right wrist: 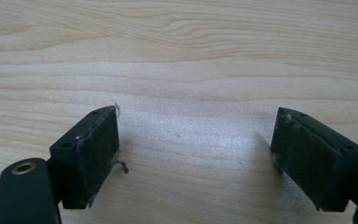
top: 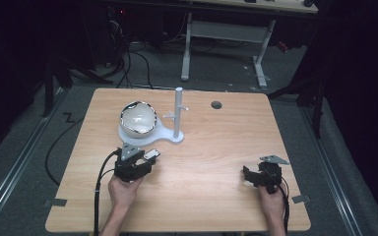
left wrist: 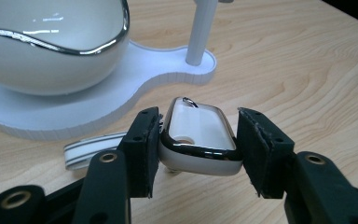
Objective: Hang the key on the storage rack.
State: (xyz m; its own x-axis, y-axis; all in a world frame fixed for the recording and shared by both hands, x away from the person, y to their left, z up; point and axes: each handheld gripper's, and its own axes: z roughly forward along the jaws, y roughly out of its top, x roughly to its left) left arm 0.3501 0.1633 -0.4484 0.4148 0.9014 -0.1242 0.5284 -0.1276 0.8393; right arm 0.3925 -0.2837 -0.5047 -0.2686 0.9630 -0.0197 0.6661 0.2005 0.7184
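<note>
The left tongs (top: 145,156) sit at the near left of the desk (top: 216,147), held by the left hand (top: 124,189), whose forearm comes in from the near edge. They point toward the far side, and their black pads (left wrist: 142,149) are clamped on the sides of a small white, chrome-rimmed case (left wrist: 198,140). The right tongs (top: 248,174) are at the near right in the right hand (top: 271,201), pointing left across the desk, jaws spread wide with nothing between the pads (right wrist: 98,154).
</note>
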